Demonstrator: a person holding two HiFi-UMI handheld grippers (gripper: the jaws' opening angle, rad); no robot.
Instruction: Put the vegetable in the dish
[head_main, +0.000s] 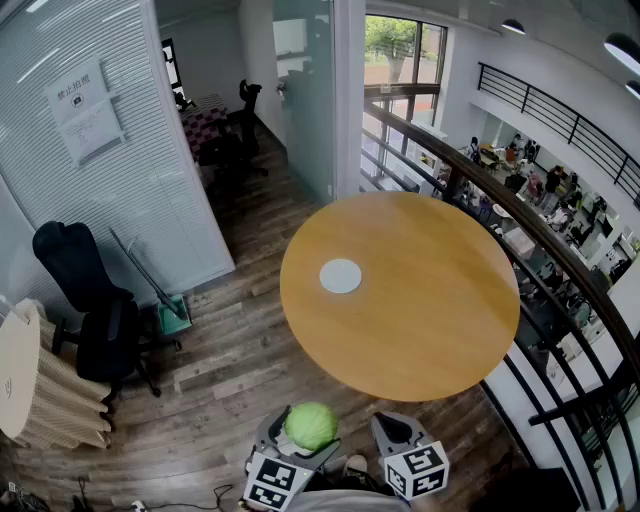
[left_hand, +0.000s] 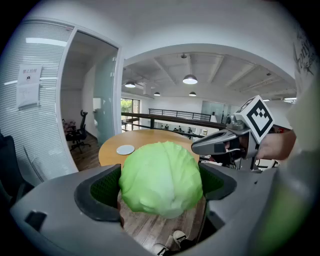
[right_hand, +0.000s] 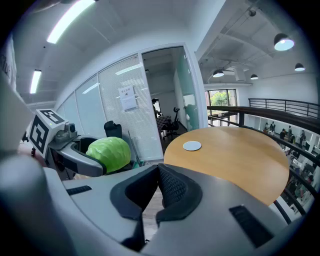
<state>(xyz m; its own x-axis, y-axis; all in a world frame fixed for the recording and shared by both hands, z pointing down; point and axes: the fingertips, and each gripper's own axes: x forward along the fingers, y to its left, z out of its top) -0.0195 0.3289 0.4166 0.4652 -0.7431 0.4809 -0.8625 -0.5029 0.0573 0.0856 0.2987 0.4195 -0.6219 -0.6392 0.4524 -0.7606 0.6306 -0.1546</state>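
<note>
Cabbage (head_main: 311, 425) sits clamped between the left gripper's (left_hand: 161, 187) wide-spread fingers (left_hand: 100, 192), carried above the floor (head_main: 230, 360) short of the worktop (head_main: 420, 330), apparently for the trip to the dish (head_main: 340, 276) well ahead, while the right gripper's (right_hand: 159, 192) fingers press together, empty, beside it

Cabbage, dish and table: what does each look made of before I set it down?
Cabbage: smooth, evenly pale green with a faint sheen; possibly a plastic replica, though a real head isn't ruled out.
Dish: flat, plain white, matte; ceramic or plastic, too small to tell.
Table: round top, warm tan, satin finish; likely wood or wood-look laminate.
</note>
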